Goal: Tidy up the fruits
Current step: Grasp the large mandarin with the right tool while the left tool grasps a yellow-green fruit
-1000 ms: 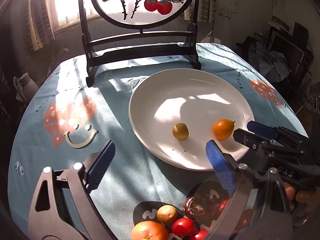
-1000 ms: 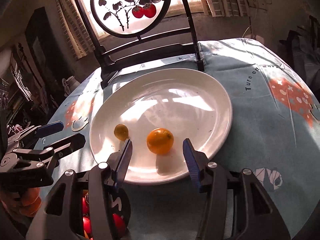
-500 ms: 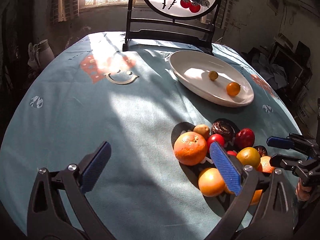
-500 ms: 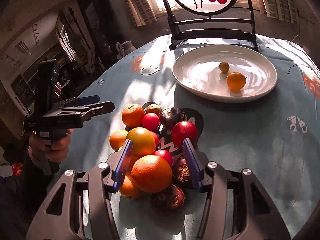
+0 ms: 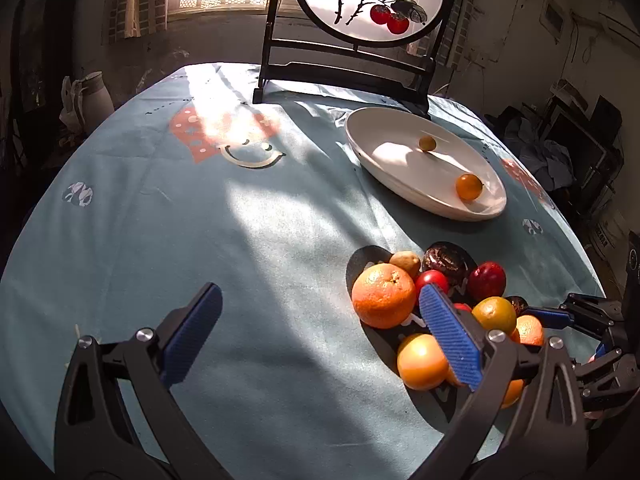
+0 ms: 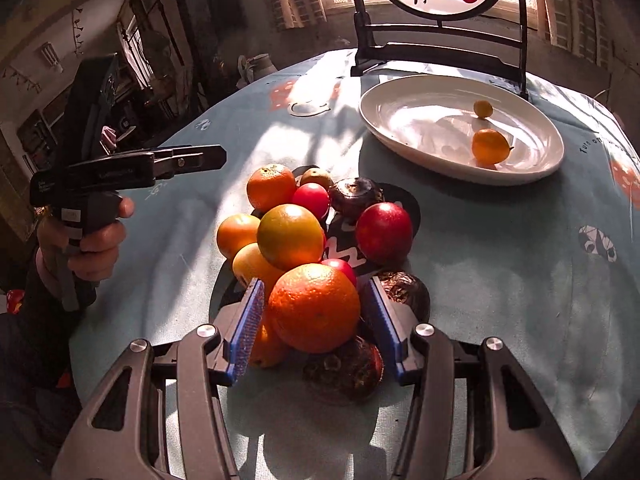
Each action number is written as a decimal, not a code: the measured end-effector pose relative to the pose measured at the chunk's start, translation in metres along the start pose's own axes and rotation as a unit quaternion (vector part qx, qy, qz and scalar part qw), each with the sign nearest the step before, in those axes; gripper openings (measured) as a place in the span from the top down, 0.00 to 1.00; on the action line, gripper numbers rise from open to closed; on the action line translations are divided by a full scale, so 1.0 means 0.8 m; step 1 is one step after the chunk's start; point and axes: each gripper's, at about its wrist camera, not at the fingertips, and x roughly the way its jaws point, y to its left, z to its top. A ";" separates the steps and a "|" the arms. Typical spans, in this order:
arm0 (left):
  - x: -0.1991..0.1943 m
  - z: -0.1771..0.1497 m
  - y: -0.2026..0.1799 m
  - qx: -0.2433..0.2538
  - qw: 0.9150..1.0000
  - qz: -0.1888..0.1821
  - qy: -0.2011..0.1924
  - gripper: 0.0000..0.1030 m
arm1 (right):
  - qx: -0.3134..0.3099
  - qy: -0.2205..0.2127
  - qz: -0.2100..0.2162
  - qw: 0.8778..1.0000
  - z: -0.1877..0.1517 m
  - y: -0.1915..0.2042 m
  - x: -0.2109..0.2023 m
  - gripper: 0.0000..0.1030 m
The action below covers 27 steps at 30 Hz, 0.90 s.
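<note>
1. Far left in the right wrist view: the left gripper (image 6: 216, 157), held in a hand (image 6: 86, 240), hangs off to the side of the pile. In its own view its blue-padded jaws are spread wide with only the pale blue patterned tablecloth (image 5: 248, 264) between them. I'd leave it parked there.
2. Middle: the heap of loose fruit on a dark mat. The big bright orange (image 6: 314, 307) at the near end sits between the pads of the right gripper (image 6: 316, 320), jaws partly apart and not visibly pressing on it yet. My guess is that's the next pick.
3. To do it well: centre the pads on the widest part, squeeze gently, lift straight up. It seems to lean on the dark wrinkly fruit (image 6: 344, 368) below, so neighbours could roll.
4. Right: the white round ceramic plate (image 6: 536, 164) already holds a small orange fruit (image 6: 490, 146) and a tiny yellow one (image 6: 483, 108). Set it down in the bare part, clear of those two.
</note>
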 end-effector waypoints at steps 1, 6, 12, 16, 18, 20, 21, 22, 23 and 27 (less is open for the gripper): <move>0.000 0.000 -0.001 0.003 1.000 0.000 -0.001 0.02 | -0.004 0.000 -0.002 1.000 -0.001 0.002 0.001 0.48; -0.001 -0.002 -0.007 0.015 1.000 0.004 -0.005 0.02 | -0.013 -0.003 -0.005 1.000 -0.002 0.006 0.000 0.48; 0.001 -0.005 -0.009 0.023 1.000 0.008 -0.004 0.02 | 0.013 -0.002 0.011 1.000 -0.001 -0.005 -0.002 0.57; -0.006 -0.009 -0.029 0.058 0.998 -0.028 -0.012 0.02 | 0.064 -0.048 0.042 0.996 0.005 -0.028 -0.031 0.57; -0.011 -0.015 -0.052 0.096 0.994 -0.053 -0.018 0.03 | 0.106 -0.079 0.061 0.989 0.007 -0.049 -0.049 0.57; -0.014 -0.022 -0.080 0.135 0.988 -0.071 -0.025 0.03 | 0.137 -0.096 0.064 0.984 0.006 -0.066 -0.060 0.57; -0.015 -0.026 -0.094 0.155 0.985 -0.074 -0.030 0.05 | 0.148 -0.100 0.060 0.982 0.004 -0.071 -0.064 0.57; -0.016 -0.030 -0.107 0.174 0.981 -0.074 -0.034 0.08 | 0.155 -0.103 0.055 0.981 0.003 -0.075 -0.066 0.57; -0.015 -0.034 -0.119 0.191 0.978 -0.074 -0.037 0.10 | 0.160 -0.105 0.052 0.980 0.002 -0.078 -0.067 0.57; -0.003 -0.046 -0.153 0.233 0.970 -0.071 -0.024 0.26 | 0.166 -0.104 0.055 0.979 0.002 -0.079 -0.068 0.57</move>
